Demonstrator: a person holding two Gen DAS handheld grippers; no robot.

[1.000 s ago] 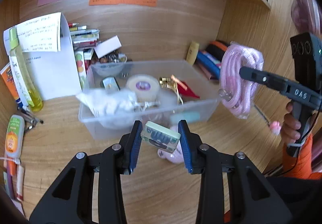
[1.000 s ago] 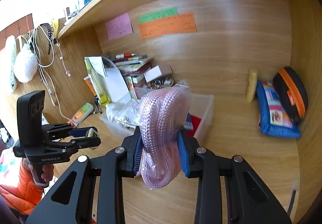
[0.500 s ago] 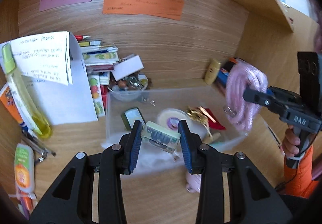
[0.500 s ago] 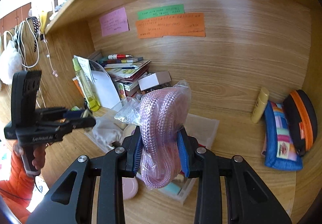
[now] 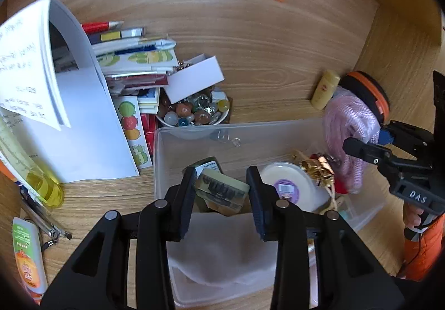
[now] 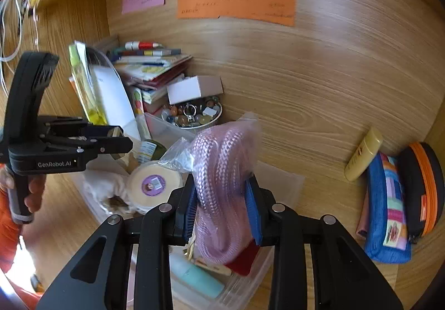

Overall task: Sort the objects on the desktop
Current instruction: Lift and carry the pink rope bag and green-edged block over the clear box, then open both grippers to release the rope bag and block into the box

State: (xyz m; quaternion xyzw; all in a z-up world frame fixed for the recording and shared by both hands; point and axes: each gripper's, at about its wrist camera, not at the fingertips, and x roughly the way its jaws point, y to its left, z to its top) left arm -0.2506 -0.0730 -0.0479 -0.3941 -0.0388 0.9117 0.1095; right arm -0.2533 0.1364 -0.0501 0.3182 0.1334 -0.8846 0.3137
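My left gripper [image 5: 221,193] is shut on a small pale green box with dark print [image 5: 221,191] and holds it above the clear plastic bin [image 5: 194,132]. My right gripper [image 6: 222,204] is shut on a bagged coil of pink rope [image 6: 222,171] over the bin's right part; the rope also shows in the left wrist view [image 5: 350,126]. The bin [image 6: 278,182] holds a tape roll [image 5: 289,184], white cloth [image 5: 222,248], gold ribbon [image 5: 317,168] and a teal tube [image 6: 194,273].
Behind the bin stand a bowl of marbles [image 5: 194,112], a white box [image 5: 194,79], stacked books [image 5: 133,59] and curled paper [image 5: 69,115]. A yellow bottle [image 5: 325,90], a blue pouch [image 6: 389,209] and an orange-black case [image 6: 422,184] lie right. Tubes and pens [image 5: 27,248] lie left.
Both grippers moved forward and over the bin. The green box is now above the bin's inside and the pink rope hangs over its right part.
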